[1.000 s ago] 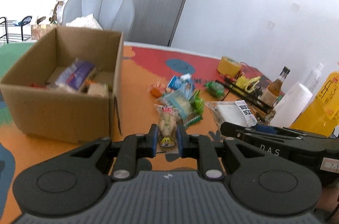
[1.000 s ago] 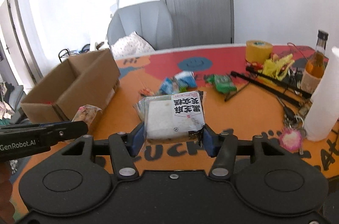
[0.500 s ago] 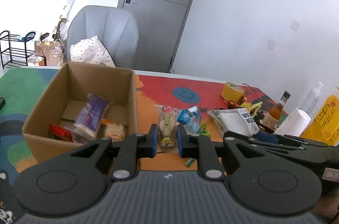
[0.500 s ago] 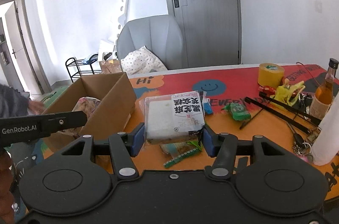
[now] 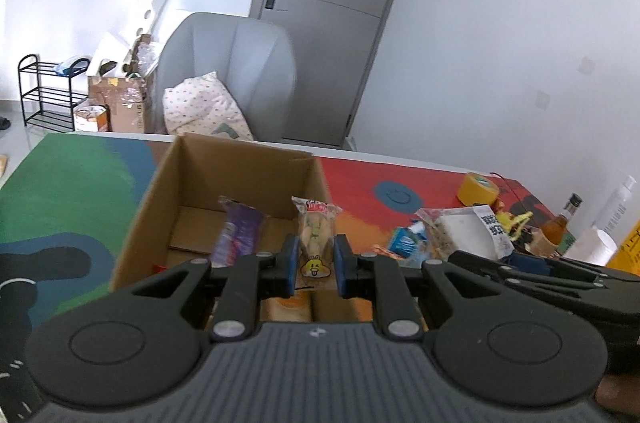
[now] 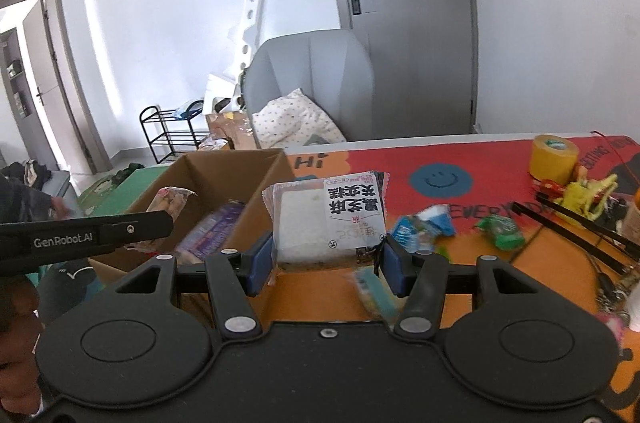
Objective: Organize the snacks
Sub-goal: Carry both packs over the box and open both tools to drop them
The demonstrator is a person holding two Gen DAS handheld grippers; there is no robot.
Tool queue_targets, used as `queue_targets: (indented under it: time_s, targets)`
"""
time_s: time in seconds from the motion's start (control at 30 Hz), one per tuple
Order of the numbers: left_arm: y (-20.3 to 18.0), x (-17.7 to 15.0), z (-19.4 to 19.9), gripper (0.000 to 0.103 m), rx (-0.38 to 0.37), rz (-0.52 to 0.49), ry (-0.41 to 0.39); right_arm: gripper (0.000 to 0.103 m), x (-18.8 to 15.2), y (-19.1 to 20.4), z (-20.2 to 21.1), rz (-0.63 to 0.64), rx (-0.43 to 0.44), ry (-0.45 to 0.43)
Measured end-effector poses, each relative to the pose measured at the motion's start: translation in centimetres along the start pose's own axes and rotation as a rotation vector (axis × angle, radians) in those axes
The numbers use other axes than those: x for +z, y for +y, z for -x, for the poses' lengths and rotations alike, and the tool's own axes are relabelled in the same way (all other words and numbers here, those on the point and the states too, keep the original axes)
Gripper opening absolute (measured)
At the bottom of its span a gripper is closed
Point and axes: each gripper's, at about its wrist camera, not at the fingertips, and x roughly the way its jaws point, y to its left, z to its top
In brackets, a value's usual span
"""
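Left gripper [image 5: 314, 265] jaws grasping slim snack packet [image 5: 316, 235], upright, over cardboard box [image 5: 240, 159]; right gripper [image 6: 326, 263] jaws grasping flat cake packet [image 6: 328, 219] beside it.

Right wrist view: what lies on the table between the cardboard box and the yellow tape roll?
Loose snacks: a blue packet and a green packet on the table, seen in the right wrist view.
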Motion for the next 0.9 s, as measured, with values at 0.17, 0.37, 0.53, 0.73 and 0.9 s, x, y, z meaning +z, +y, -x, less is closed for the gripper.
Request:
queue_targets:
  time_s: [0.17,0.37,0.53,0.73,0.9]
  targets:
    - [2.6,0.6,-0.1,0.017,0.035,0.041,-0.004,0.053,0.7,1.9,-1.1,0.021,0.023,0.002]
    - [5.1,1.5,-0.5,0.019,0.054,0.071,-0.007,0.053,1.5,3.3,-2.2,0.032,0.045,0.0]
    - [6.2,2.0,-0.5,0.027,0.065,0.098,-0.018,0.053,2.0,4.5,-2.9,0.05,0.059,0.002]
    - [7.0,1.8,0.4,0.037,0.077,0.119,-0.025,0.053,2.4,5.5,-4.0,0.057,0.081,0.012]
    - [7.6,2.1,0.9,0.048,0.089,0.132,-0.033,0.072,3.2,5.9,-4.1,0.016,0.143,-0.022]
